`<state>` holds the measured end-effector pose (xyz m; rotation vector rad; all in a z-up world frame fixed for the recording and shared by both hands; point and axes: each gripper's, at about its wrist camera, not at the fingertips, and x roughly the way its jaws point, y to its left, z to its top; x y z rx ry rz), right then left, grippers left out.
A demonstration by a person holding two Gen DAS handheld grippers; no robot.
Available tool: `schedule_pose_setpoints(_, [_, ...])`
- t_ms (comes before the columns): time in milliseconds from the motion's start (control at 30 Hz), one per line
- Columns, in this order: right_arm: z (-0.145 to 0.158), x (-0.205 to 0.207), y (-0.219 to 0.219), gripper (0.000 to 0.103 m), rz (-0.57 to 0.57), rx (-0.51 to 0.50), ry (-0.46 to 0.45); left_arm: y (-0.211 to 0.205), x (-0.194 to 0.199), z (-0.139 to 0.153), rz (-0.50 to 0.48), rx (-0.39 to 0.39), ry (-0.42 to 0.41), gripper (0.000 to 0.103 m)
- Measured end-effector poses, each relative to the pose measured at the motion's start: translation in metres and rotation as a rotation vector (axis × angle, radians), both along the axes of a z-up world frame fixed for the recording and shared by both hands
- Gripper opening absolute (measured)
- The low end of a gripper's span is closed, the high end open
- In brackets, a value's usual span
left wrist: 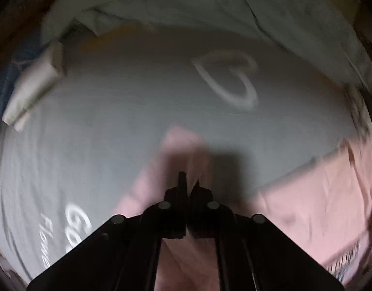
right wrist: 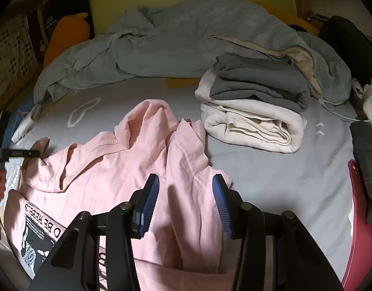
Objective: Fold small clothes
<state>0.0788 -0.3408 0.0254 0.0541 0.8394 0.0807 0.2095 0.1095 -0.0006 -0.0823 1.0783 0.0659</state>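
A pink shirt [right wrist: 137, 169] with a black printed panel lies crumpled on the grey bedsheet [right wrist: 282, 169]. My right gripper [right wrist: 186, 184] is open, its blue-padded jaws standing over a fold of the shirt's right side. My left gripper [left wrist: 189, 184] is shut on a pink edge of the shirt [left wrist: 181, 150], held low over the sheet. It also shows at the far left of the right wrist view [right wrist: 38, 153], pinching the shirt's left edge. The left wrist view is blurred by motion.
A stack of folded grey and cream clothes [right wrist: 253, 104] sits behind right of the shirt. A rumpled grey-green blanket [right wrist: 186, 36] fills the back of the bed. A dark red object [right wrist: 358, 218] lies at the right edge. A white heart print [left wrist: 229, 80] marks the sheet.
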Motion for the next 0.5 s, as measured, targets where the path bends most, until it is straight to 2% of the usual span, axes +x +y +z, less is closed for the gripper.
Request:
schedule_pose_setpoints(67, [-0.002,0.005,-0.002,0.043,0.0,0.002,-0.005,0.013,0.005,0.019,0.062,0.019,-0.132,0.002])
schedule_pose_setpoints(100, [-0.003,0.007,-0.002,0.041,-0.001,0.003,-0.007,0.023,0.009,0.023,0.111,0.016,-0.161,0.002])
schedule_pose_setpoints(167, [-0.005,0.013,-0.004,0.041,-0.019,-0.002,-0.011,0.044,0.018,0.022,0.216,0.014,-0.168,0.002])
schedule_pose_setpoints(233, [-0.01,0.021,-0.004,0.04,-0.037,-0.017,0.003,0.061,0.025,0.018,0.318,0.109,-0.194,0.002])
schedule_pose_setpoints(267, [-0.013,0.023,-0.005,0.04,-0.042,-0.02,0.009,0.068,0.029,0.015,0.344,0.158,-0.191,0.002])
schedule_pose_setpoints(300, [-0.016,0.026,-0.006,0.04,-0.044,-0.018,0.017,0.076,0.03,0.011,0.35,0.172,-0.17,0.002])
schedule_pose_setpoints(333, [-0.017,0.026,-0.006,0.04,-0.044,-0.017,0.021,0.081,0.026,0.009,0.336,0.133,-0.162,0.002])
schedule_pose_setpoints(400, [-0.018,0.028,-0.008,0.04,-0.046,-0.008,0.022,0.082,0.01,0.013,0.264,0.018,-0.213,0.008])
schedule_pose_setpoints(433, [-0.018,0.028,-0.01,0.04,-0.047,0.0,0.016,0.073,0.005,0.016,0.211,-0.007,-0.236,0.012])
schedule_pose_setpoints(500, [-0.015,0.03,-0.013,0.04,-0.051,0.02,0.002,0.05,-0.004,0.025,0.043,-0.056,-0.261,0.027])
